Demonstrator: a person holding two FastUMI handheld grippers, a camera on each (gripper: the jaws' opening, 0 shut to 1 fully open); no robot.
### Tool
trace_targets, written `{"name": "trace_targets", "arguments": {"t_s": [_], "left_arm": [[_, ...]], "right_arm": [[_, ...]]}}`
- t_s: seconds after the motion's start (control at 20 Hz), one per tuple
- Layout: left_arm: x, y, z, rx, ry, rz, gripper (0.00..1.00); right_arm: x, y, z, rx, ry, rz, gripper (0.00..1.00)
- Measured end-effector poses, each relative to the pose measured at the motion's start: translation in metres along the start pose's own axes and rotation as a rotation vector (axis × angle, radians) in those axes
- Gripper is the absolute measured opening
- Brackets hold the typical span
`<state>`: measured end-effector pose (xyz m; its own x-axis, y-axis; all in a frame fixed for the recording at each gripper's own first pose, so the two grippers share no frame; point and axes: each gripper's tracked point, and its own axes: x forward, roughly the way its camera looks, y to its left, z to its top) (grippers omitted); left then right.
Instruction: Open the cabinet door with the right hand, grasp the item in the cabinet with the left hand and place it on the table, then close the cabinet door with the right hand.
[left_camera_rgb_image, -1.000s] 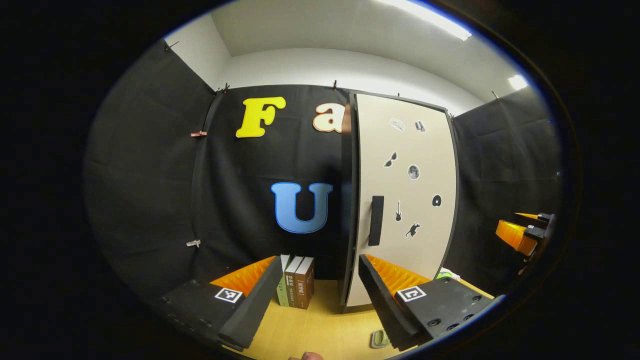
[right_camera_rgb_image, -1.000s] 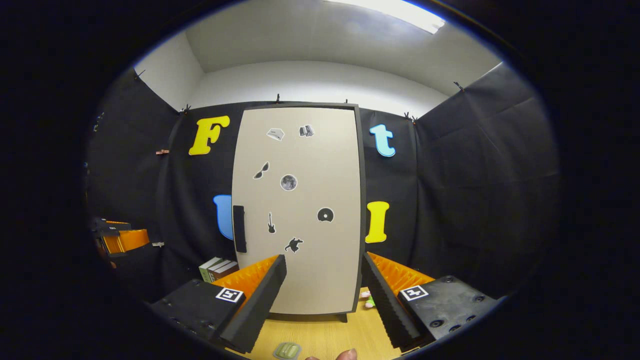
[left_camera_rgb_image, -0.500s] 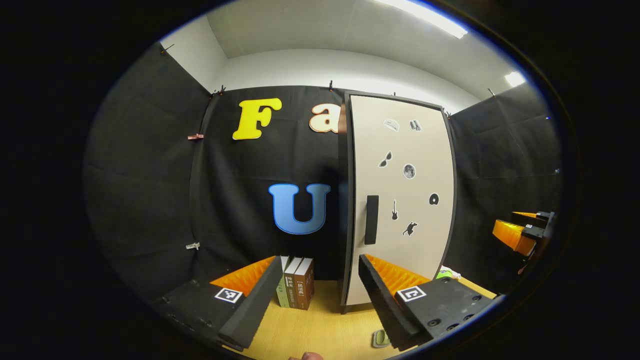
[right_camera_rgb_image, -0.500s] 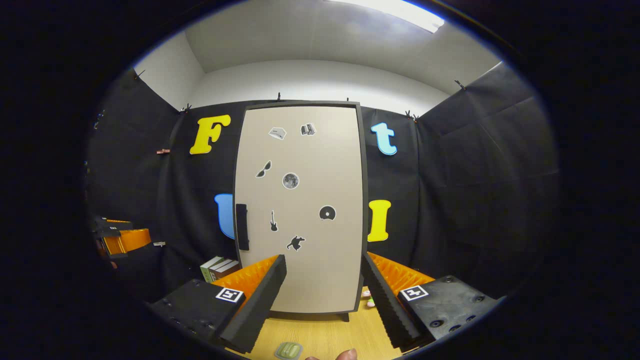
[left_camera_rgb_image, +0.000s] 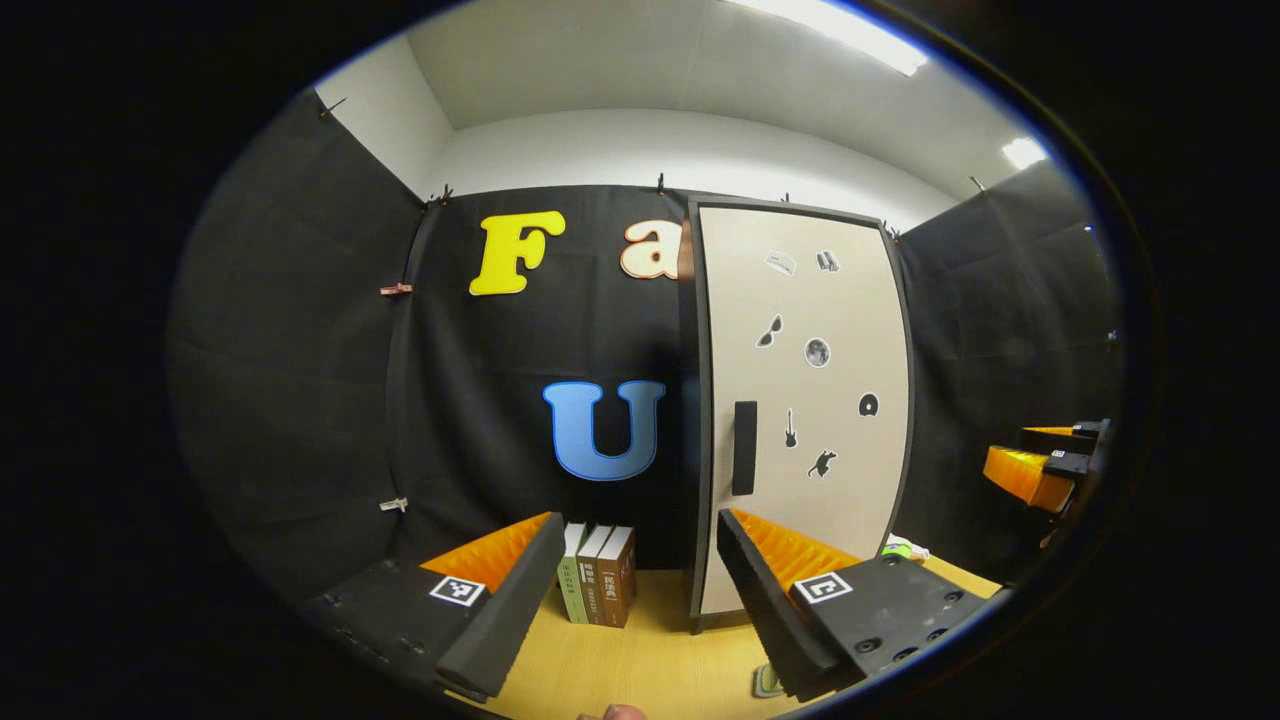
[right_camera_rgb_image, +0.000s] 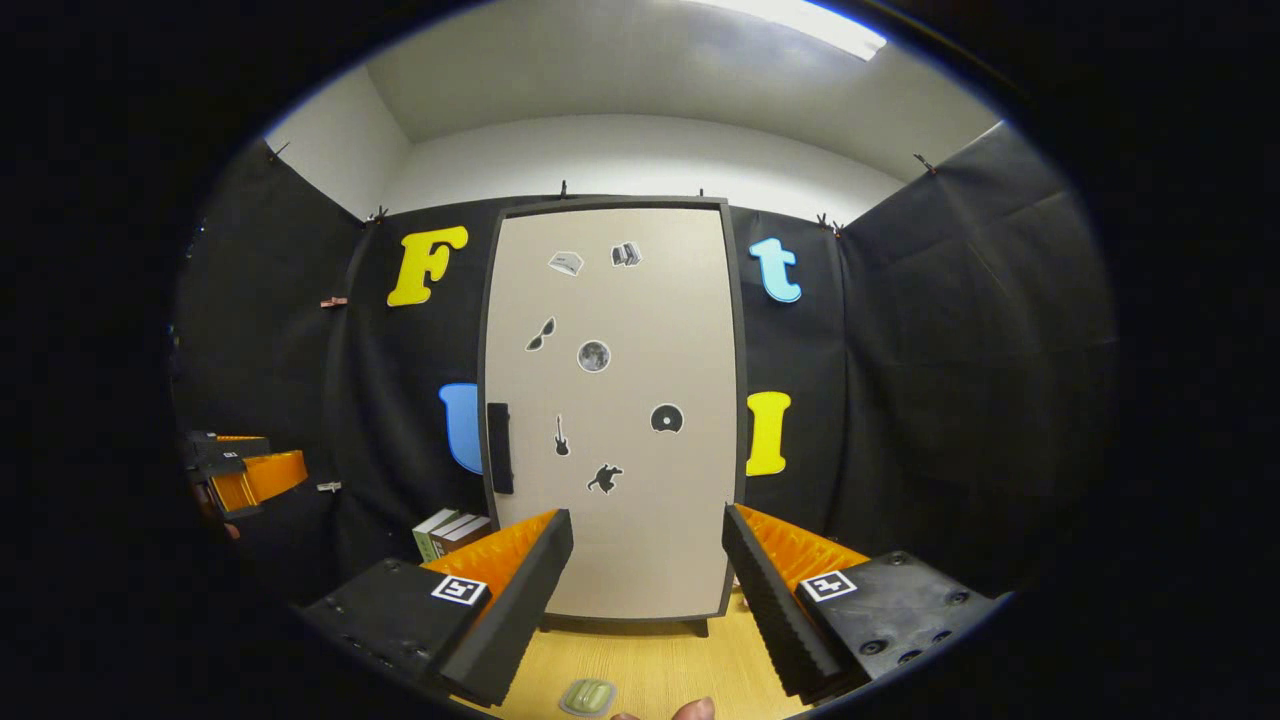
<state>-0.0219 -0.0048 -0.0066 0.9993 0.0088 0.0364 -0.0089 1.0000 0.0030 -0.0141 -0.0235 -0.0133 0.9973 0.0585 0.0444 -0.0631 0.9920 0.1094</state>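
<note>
A tall cabinet stands on the wooden table, its beige door (right_camera_rgb_image: 615, 410) shut and dotted with small dark stickers. Whatever is inside is hidden. A dark vertical handle (right_camera_rgb_image: 499, 447) sits on the door's left edge. My right gripper (right_camera_rgb_image: 645, 590) faces the door from a short distance, open, with nothing between its fingers. In the left gripper view the same door (left_camera_rgb_image: 805, 400) and handle (left_camera_rgb_image: 745, 447) lie right of centre. My left gripper (left_camera_rgb_image: 630, 600) is open and empty, pointing left of the cabinet. The right gripper (left_camera_rgb_image: 1040, 465) shows at the far right, the left gripper (right_camera_rgb_image: 245, 475) at the far left.
Three upright books (left_camera_rgb_image: 598, 588) stand on the table (left_camera_rgb_image: 640, 660) just left of the cabinet, against the black cloth wall. A small pale green object (right_camera_rgb_image: 588, 697) lies on the table in front of the cabinet. Something green and white (left_camera_rgb_image: 900, 548) lies right of the cabinet.
Both cameras have drifted a little: the cabinet sits slightly lower in the left gripper view and slightly further right in the right gripper view. The door stays shut, both grippers open.
</note>
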Motion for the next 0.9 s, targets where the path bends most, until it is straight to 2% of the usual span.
{"name": "trace_targets", "arguments": {"t_s": [0.9], "left_arm": [[-0.009,-0.003,-0.001,0.013,0.001,-0.017,0.96]], "right_arm": [[-0.011,0.006,0.006,-0.005,-0.01,0.016,0.98]]}}
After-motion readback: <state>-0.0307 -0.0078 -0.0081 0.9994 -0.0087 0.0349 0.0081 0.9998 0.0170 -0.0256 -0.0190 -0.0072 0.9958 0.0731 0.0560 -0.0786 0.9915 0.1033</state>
